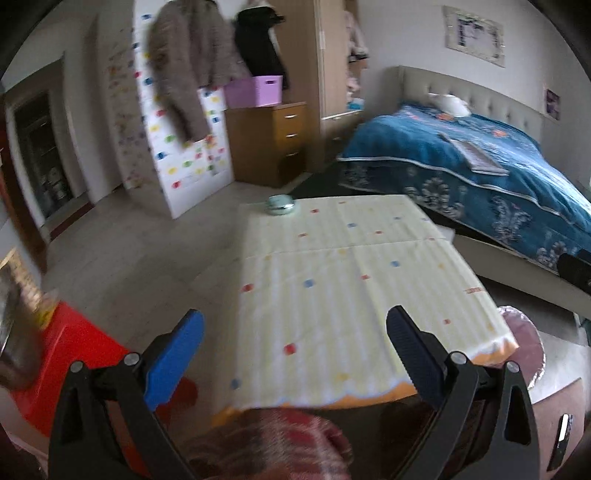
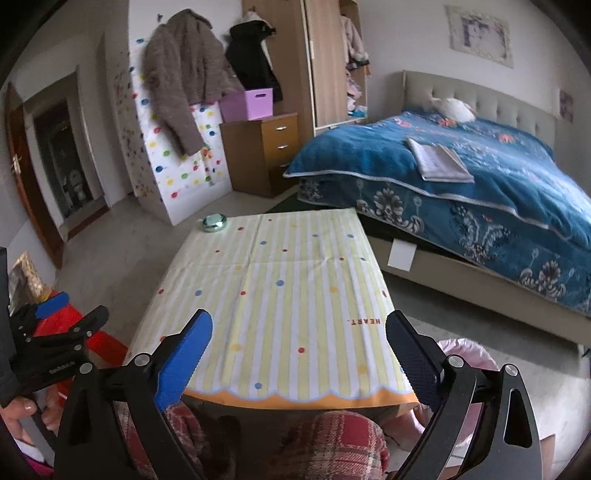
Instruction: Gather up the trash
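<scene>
Bedroom table [image 2: 280, 295], striped cloth: both claws — left [image 1: 295, 354], right [image 2: 298, 356] — gape released and empty at lower frame. Likely trash, a round green item [image 2: 214, 222], sits upper left — reach far, close squarely.

- Setting: a home bedroom.
- Bed [image 2: 480, 177] with tufted headboard [image 2: 491, 99] and blue patterned bedspread; folded paper or booklet [image 2: 439, 158] lies on it.
- Open wooden wardrobe [image 2: 328, 62] at far wall, clothes visible inside.
- Fuzzy brown jacket [image 2: 184, 77] and black coat [image 2: 251, 62] hang beside it.
- Wooden drawer unit [image 2: 266, 151] carries a lilac storage box [image 2: 247, 103].
- Low table [image 2: 280, 295] under a striped, dotted cloth in foreground.
- Framed picture [image 2: 480, 35] on wall above bed; doorway [image 2: 59, 155] at left.
</scene>
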### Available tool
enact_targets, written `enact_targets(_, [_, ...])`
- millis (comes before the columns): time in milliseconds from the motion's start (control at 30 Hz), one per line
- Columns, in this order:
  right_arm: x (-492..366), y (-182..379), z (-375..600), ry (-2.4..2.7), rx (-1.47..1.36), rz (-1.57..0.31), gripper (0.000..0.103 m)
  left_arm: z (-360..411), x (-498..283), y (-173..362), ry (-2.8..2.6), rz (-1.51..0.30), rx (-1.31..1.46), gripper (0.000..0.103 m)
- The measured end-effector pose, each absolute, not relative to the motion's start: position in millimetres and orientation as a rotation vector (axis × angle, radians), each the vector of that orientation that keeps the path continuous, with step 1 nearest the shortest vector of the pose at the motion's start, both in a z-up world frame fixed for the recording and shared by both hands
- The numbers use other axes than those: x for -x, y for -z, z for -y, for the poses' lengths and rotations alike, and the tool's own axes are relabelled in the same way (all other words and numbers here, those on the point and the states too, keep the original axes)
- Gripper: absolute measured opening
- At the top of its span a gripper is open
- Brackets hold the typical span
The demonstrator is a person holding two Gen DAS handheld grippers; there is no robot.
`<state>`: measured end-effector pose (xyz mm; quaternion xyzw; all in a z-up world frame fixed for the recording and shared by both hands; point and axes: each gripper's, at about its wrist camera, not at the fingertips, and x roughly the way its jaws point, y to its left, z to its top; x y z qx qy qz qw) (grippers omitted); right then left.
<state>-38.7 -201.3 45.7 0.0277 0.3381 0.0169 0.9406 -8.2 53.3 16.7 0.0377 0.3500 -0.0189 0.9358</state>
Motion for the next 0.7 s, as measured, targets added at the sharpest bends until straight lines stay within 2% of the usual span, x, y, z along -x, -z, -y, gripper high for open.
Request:
enact_targets(233, [39,-52,182,-0.039,-0.027,-0.691,0.094,-76,19,-27,-0.032,-0.716,-0.048,0.096])
enact_targets(700, [41,-47,192,-0.036,-0.036,-0.703,0.094,-61,17,-33,0.001,-0.704,-0.064,0.096])
